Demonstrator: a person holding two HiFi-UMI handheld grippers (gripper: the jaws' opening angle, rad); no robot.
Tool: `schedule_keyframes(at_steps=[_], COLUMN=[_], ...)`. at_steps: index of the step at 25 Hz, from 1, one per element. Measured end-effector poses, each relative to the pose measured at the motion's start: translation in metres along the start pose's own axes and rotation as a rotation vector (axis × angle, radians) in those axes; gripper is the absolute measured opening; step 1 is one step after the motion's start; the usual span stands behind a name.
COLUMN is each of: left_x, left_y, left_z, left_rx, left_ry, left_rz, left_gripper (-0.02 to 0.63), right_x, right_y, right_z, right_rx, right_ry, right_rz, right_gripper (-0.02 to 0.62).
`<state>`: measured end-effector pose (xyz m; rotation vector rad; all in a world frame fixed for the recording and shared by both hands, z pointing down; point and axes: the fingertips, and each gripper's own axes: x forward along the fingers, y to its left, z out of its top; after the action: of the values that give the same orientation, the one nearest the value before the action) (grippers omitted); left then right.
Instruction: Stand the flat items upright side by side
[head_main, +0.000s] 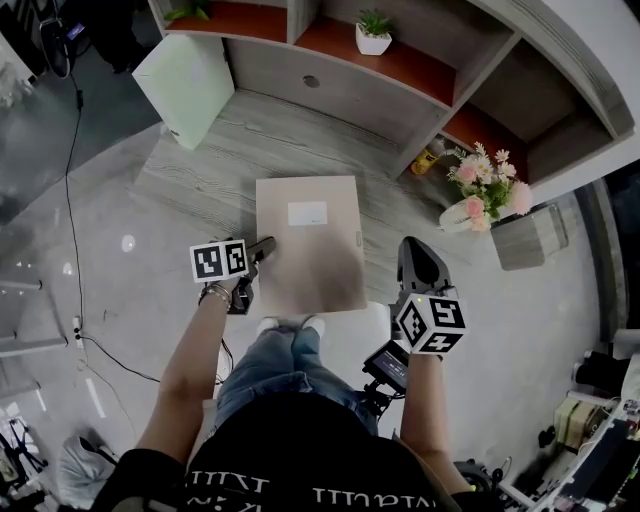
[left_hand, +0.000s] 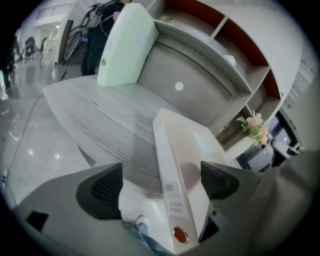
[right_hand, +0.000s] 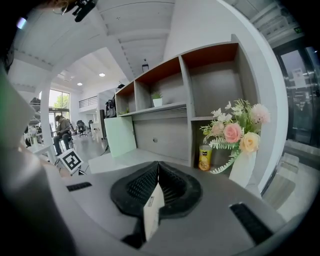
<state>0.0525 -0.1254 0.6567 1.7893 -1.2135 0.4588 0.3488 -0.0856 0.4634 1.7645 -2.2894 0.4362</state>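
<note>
The beige binder (head_main: 310, 255) lies flat on the counter (head_main: 215, 165) at frame centre in the head view. The green binder (head_main: 185, 85) stands on the counter at the upper left. The left gripper (head_main: 262, 248) is at the beige binder's lower-left edge. Its jaws are spread wide, with the binder's spine between them and one jaw clear of it. The right gripper (head_main: 415, 262) is right of the beige binder and apart from it. Its jaws are pressed together, pinching a small white card (right_hand: 152, 210).
</note>
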Motion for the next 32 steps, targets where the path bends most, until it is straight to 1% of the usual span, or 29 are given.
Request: schedule_keyframes(at_steps=[2, 3, 4, 6, 10, 12, 13, 15, 18, 20, 21, 22, 24, 26, 28, 32], left_x=[0.002, 0.003, 0.004, 0.004, 0.005, 0.009, 0.012, 0.019, 0.026, 0.027, 0.025, 0.023, 0.017, 0.01, 0.001, -0.016], left_y=[0.003, 0.004, 0.005, 0.003, -0.018, -0.025, -0.028, -0.033, -0.045, -0.054, -0.056, -0.057, -0.058, -0.057, -0.054, -0.049], left_z=[-0.006, -0.007, -0.008, -0.011, -0.037, -0.051, -0.055, -0.06, -0.069, -0.074, -0.073, -0.071, -0.063, -0.054, -0.04, 0.0], left_rx=[-0.116, -0.161, -0.187, -0.195, -0.23, -0.266, -0.296, -0.374, -0.487, -0.517, -0.514, -0.502, -0.463, -0.407, -0.325, -0.093], left_ry=[-0.008, -0.018, -0.027, -0.006, 0.121, 0.156, 0.164, 0.182, 0.244, 0.289, 0.297, 0.298, 0.299, 0.311, 0.325, 0.353], left_rz=[-0.076, -0.103, -0.119, -0.132, -0.195, -0.232, -0.257, -0.33, -0.485, -0.573, -0.591, -0.588, -0.551, -0.505, -0.453, -0.336], left_gripper=[0.488, 0.488, 0.488, 0.488, 0.488, 0.488, 0.488, 0.488, 0.486, 0.48, 0.439, 0.4, 0.386, 0.376, 0.37, 0.365], right_x=[0.003, 0.004, 0.005, 0.006, 0.006, 0.007, 0.008, 0.009, 0.011, 0.012, 0.013, 0.013, 0.014, 0.015, 0.015, 0.02], right_y=[0.007, 0.01, 0.013, 0.017, 0.027, 0.033, 0.035, 0.039, 0.044, 0.05, 0.052, 0.055, 0.058, 0.058, 0.059, 0.061], right_z=[-0.001, -0.001, -0.002, -0.005, -0.01, -0.011, -0.011, -0.01, -0.012, -0.013, -0.013, -0.013, -0.012, -0.01, -0.007, 0.007], right_rx=[-0.003, -0.005, -0.006, -0.008, -0.007, -0.013, -0.016, -0.02, -0.029, -0.034, -0.035, -0.036, -0.037, -0.038, -0.037, -0.034], right_ry=[0.009, 0.013, 0.018, 0.029, 0.046, 0.053, 0.056, 0.06, 0.074, 0.082, 0.085, 0.086, 0.085, 0.081, 0.07, 0.043], right_rz=[0.002, 0.004, 0.005, 0.003, -0.001, 0.001, 0.003, 0.006, 0.013, 0.019, 0.022, 0.026, 0.03, 0.031, 0.032, 0.044], right_gripper=[0.015, 0.015, 0.015, 0.015, 0.015, 0.015, 0.015, 0.015, 0.015, 0.015, 0.015, 0.015, 0.015, 0.015, 0.015, 0.015])
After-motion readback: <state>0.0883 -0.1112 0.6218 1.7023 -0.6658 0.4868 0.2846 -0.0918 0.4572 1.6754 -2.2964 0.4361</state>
